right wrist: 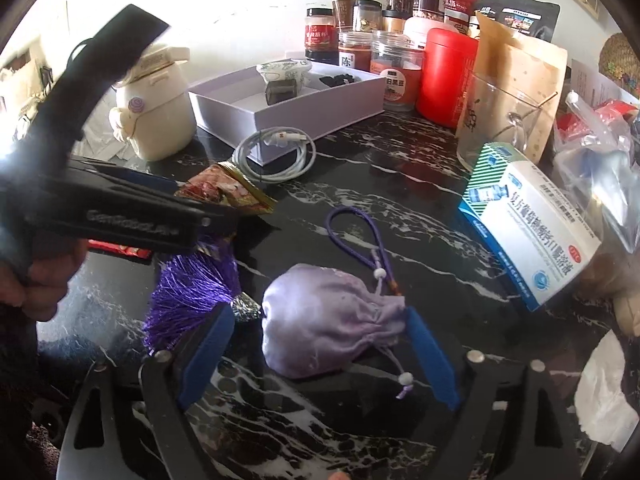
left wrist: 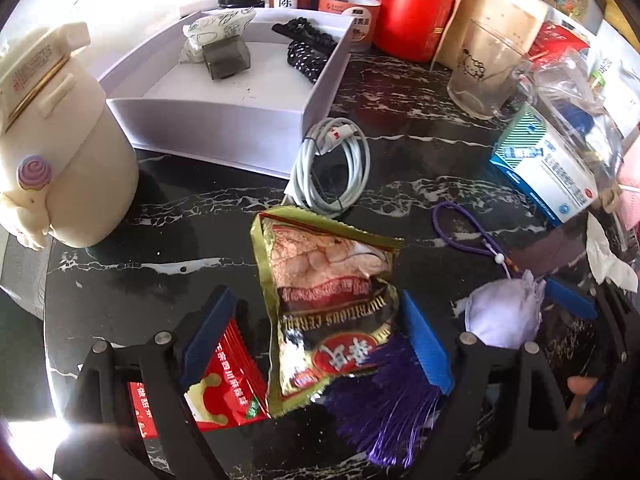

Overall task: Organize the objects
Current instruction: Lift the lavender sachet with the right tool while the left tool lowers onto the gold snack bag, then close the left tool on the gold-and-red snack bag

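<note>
We had only three small things in the white cardboard tray [left wrist: 224, 120] beyond our tongs; the left tongs [left wrist: 316, 340] stood open around the gold foil snack packet [left wrist: 328, 292], the right tongs [right wrist: 316, 344] open around the lilac drawstring pouch [right wrist: 328, 320], both still on the black marbled desk [left wrist: 420, 168].

Counter [left wrist: 420, 120], black marble with white veins. On it we list: white open box [left wrist: 224, 128], cream jar [left wrist: 72, 168], coiled white cable [left wrist: 332, 168], gold snack packet [left wrist: 324, 300], lilac pouch [right wrist: 328, 320], purple cord loop [right wrist: 352, 224], medicine carton [right wrist: 532, 224], glass mug [left wrist: 488, 68], red canister [left wrist: 416, 8].
</note>
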`<state>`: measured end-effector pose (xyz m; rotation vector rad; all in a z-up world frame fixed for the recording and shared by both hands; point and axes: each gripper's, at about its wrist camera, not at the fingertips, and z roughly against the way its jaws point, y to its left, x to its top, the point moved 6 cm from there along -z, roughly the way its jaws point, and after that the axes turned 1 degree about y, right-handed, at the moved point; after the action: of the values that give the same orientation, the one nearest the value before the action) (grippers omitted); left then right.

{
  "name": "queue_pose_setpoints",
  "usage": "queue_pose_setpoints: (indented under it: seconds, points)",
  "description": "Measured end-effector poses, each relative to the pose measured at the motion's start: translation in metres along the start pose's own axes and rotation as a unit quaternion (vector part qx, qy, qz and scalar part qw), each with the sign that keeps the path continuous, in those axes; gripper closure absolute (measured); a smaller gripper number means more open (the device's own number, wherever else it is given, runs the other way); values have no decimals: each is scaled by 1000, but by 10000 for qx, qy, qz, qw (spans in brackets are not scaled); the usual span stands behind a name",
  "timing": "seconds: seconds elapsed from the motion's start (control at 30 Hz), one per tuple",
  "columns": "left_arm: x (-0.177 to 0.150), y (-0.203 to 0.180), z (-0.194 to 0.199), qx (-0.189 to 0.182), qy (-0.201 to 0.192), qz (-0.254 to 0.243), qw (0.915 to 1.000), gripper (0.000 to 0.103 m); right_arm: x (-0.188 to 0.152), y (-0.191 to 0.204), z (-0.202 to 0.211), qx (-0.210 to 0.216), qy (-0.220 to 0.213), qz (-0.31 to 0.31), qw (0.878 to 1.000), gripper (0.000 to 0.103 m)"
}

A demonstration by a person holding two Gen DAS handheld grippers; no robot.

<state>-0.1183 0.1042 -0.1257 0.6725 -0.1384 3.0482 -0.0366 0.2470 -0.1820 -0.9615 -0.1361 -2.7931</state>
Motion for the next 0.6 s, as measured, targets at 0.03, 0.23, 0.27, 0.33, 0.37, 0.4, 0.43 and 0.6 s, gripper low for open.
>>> queue_pose_setpoints:
  seconds: [0.03, 0.23, 0.27, 0.33, 0.37, 0.4, 0.43, 0.6]
  points:
    - [1, 0, -2, 11, 6, 7, 10000, 20, 0, 2, -1, 17, -12, -28, 10000, 10]
    - [1, 7, -16, 177, 119, 60, 9998, 19, 2, 10, -10, -168, 36, 26, 9998, 10]
    - [1, 8, -16, 217, 77, 53, 9997, 19, 3, 10, -11, -183, 43, 33, 9998, 10]
    - [1, 11, -17, 267, 36, 46, 9996, 18, 3, 13, -14, -223, 80, 88, 9997, 10]
    - [1, 12, -17, 293, 13, 35, 9996, 18, 3, 15, -17, -291, 113, 146, 9994, 10]
    - [1, 12, -17, 326, -13, 8, 9995, 18, 2, 16, -19, -354, 153, 198, 9991, 10]
    - [0, 12, -17, 347, -35, -28, 9994, 18, 2, 17, -20, -383, 173, 235, 9988, 10]
    - [-4, 11, -15, 353, -154, -151, 9991, 18, 1, 18, -27, -493, 247, 308, 9980, 10]
